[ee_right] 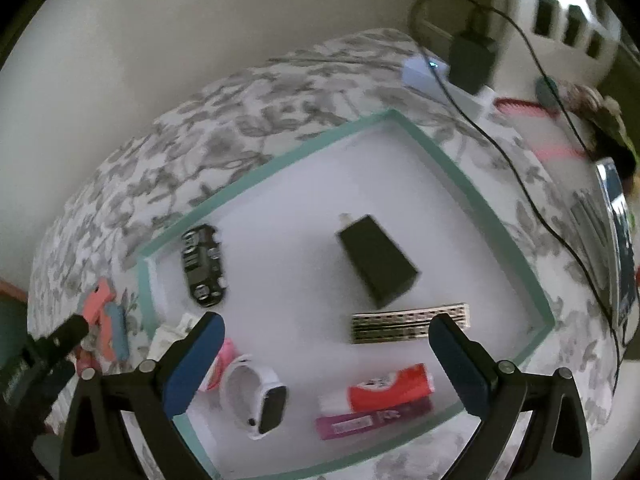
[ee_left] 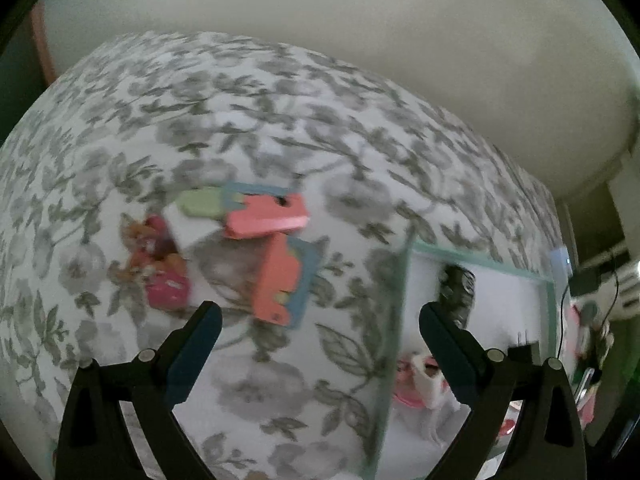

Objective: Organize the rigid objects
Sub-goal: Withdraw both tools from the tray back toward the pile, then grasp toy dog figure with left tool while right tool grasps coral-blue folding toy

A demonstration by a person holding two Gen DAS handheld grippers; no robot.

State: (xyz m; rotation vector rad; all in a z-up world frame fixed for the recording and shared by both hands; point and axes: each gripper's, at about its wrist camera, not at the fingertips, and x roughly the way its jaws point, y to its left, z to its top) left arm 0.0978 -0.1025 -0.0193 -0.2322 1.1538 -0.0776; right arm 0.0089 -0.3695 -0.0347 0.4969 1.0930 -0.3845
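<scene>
Left wrist view: left gripper point(ee_left: 320, 320) jaws wide apart, empty, above floral cloth point(ee_left: 240, 100); pink/blue clips point(ee_left: 280, 276) lie just ahead, outside the tray point(ee_left: 472, 258), picture blurred. Right wrist view: right gripper point(ee_right: 326, 330) also spread, holding nothing, over tray point(ee_right: 460, 164). Inside the tray: black adapter point(ee_right: 378, 266), black board point(ee_right: 204, 266), pin strip point(ee_right: 408, 322), white watch point(ee_right: 260, 398), red packet point(ee_right: 384, 392)
</scene>
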